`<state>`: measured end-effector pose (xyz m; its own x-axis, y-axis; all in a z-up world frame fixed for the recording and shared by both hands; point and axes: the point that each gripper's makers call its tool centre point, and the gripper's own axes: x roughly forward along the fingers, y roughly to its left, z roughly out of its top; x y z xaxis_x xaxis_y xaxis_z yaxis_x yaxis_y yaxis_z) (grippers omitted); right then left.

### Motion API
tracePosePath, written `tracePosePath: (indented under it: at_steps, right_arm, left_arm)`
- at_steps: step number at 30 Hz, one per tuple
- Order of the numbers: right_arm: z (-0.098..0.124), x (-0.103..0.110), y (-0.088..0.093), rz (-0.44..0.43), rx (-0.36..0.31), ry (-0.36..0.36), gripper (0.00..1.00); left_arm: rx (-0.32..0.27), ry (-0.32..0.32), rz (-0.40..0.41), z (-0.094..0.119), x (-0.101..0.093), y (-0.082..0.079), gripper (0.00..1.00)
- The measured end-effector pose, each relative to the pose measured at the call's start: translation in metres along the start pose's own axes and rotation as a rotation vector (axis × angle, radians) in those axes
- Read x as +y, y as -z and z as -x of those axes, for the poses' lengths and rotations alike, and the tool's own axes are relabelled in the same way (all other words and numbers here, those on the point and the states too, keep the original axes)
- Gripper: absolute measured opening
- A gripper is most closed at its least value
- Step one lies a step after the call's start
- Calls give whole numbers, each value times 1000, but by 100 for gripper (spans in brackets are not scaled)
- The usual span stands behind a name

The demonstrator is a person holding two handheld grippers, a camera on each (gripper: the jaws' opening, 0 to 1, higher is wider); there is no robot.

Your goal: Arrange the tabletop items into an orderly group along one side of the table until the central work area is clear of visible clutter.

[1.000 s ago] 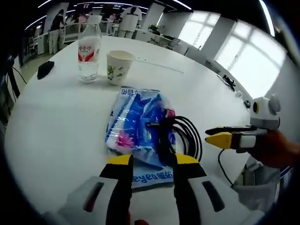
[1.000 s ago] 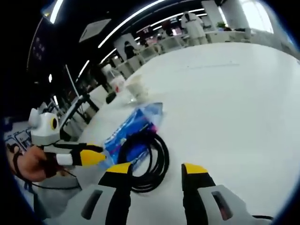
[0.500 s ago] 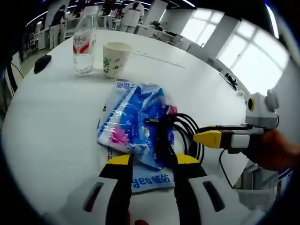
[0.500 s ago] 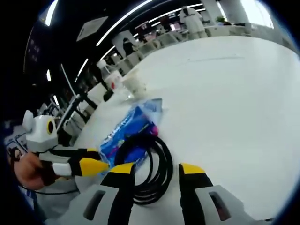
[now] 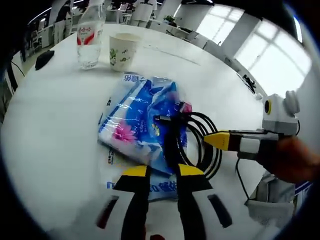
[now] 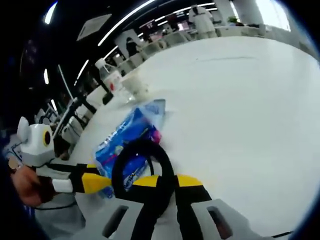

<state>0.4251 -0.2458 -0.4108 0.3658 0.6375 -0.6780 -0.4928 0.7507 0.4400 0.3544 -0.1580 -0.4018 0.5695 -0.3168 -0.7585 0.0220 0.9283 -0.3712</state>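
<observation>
A blue plastic packet (image 5: 140, 125) lies in the middle of the round white table (image 5: 50, 130). A coil of black cable (image 5: 200, 140) rests partly on its right side. At the packet's near edge my left gripper (image 5: 162, 172) has its jaws drawn in on the plastic. In the right gripper view my right gripper (image 6: 168, 181) is shut on the black cable (image 6: 145, 155), whose loop rises up from the jaws beside the packet (image 6: 125, 145). The right gripper (image 5: 220, 140) also reaches in from the right at the coil. The left gripper (image 6: 100, 182) sits at the packet's corner.
A water bottle (image 5: 90, 37) and a paper cup (image 5: 122, 50) stand together at the far side, with a small black object (image 5: 42, 60) left of them. A thin black wire (image 5: 240, 175) hangs off the near right table edge. Desks and people fill the room behind.
Both pairs of jaws have narrowed, the left on the packet's near edge and the right on the cable. The cable loop now stands up from the right jaws. Both views moved closer.
</observation>
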Motion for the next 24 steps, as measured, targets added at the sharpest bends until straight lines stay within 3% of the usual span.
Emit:
tracePosePath:
  at_steps: [2, 4, 24]
  right_arm:
    - [11, 13, 2, -8, -9, -7, 5]
    - [7, 11, 4, -13, -14, -2, 4]
    - [21, 9, 4, -47, -68, 3, 0]
  left_arm:
    - [4, 0, -5, 0, -1, 1, 5]
    - [0, 4, -1, 0, -3, 1, 1]
    - [-13, 12, -16, 9, -6, 4, 0]
